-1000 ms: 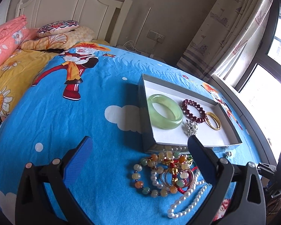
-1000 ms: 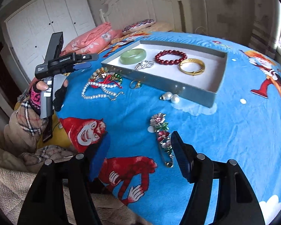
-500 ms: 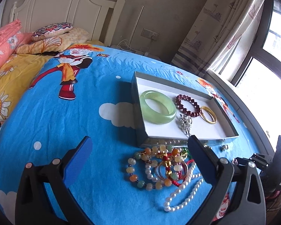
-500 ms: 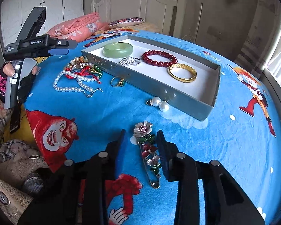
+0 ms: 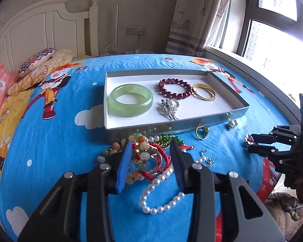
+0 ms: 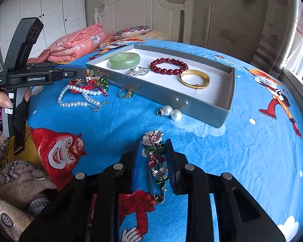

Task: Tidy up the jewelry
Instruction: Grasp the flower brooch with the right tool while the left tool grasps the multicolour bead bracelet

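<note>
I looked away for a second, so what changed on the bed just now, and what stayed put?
The right gripper closed on the flower brooch. The left gripper moved in over the tangled bead pile, its jaws now closing around it. The tray, its four pieces, the green-stone ring and the pearl earrings stayed put.

Colours all over this bed

Bedsheet [image 5: 50, 141] is bright blue with white clouds and red cartoon figures. Grey box [image 5: 228, 119] with a white inside holds a pale green bangle [image 5: 130, 100], dark red bead bracelet [image 5: 175, 87] and gold bangle [image 5: 204, 92]. Pearl necklace [image 5: 159, 201] is white, tongs [image 5: 151, 159] are black with blue pads.
</note>
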{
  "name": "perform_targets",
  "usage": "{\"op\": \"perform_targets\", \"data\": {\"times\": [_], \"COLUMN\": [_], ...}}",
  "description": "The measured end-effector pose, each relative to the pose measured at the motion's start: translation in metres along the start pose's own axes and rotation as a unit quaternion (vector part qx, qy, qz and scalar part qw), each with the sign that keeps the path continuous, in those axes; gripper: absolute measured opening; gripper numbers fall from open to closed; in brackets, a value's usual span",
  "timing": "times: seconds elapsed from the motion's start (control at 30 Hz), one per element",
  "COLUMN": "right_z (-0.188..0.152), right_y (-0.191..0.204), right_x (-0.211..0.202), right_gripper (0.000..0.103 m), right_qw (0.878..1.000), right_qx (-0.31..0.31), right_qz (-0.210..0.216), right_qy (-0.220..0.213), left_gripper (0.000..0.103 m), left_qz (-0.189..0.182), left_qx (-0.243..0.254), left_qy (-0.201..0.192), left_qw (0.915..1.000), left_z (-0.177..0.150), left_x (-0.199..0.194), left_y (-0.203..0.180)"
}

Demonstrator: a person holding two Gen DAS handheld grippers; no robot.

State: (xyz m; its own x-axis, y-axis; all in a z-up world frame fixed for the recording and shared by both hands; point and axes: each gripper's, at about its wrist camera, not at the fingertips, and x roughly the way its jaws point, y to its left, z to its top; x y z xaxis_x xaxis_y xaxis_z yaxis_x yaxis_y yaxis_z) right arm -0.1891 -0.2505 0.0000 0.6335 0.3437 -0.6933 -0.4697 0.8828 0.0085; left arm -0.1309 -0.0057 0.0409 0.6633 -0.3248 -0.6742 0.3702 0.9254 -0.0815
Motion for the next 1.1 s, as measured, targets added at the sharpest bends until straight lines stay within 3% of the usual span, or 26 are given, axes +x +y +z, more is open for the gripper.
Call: {"op": "perform_targets", "data": {"times": [0.23,0.3,0.33,0.4,0.53,0.67,0.77,1.1], "right_z": [-0.001,-0.001,-0.001,-0.001,-0.001,-0.001,-0.001,0.001], "right_y": [-0.001,-0.001,-0.001,-0.002,-0.002,-0.003,-0.004,-0.007], "right_x": [0.000,0.000,0.000,0.000,0.000,0.000,0.000,-0.006], "right_gripper": [0.025,0.025,0.025,0.025,0.025,0.025,0.025,0.025], "right_qw": [1.000,1.000,1.000,1.000,1.000,1.000,1.000,0.999], "right_qx": [0.005,0.005,0.005,0.007,0.008,0.010,0.013,0.032], "right_qz": [0.003,0.003,0.003,0.005,0.005,0.006,0.007,0.012], "right_qy": [-0.005,-0.004,-0.004,-0.005,-0.006,-0.006,-0.006,-0.016], "left_gripper": [0.035,0.025,0.009,0.009,0.009,0.009,0.009,0.009], "left_qz": [-0.027,-0.040,-0.054,-0.085,-0.130,-0.135,-0.118,-0.134], "left_qx": [0.003,-0.002,-0.011,-0.026,-0.089,-0.146,-0.154,-0.159], "left_qy": [0.048,0.065,0.077,0.086,0.060,0.026,0.021,-0.021], "left_qw": [0.9985,0.9971,0.9955,0.9923,0.9858,0.9796,0.9808,0.9779], "left_z": [0.012,0.013,0.013,0.010,0.008,0.017,0.023,0.030], "left_x": [0.007,0.007,0.007,0.005,-0.005,-0.015,-0.019,-0.047], "left_y": [0.007,0.010,0.014,0.019,0.039,0.065,0.076,0.077]}}
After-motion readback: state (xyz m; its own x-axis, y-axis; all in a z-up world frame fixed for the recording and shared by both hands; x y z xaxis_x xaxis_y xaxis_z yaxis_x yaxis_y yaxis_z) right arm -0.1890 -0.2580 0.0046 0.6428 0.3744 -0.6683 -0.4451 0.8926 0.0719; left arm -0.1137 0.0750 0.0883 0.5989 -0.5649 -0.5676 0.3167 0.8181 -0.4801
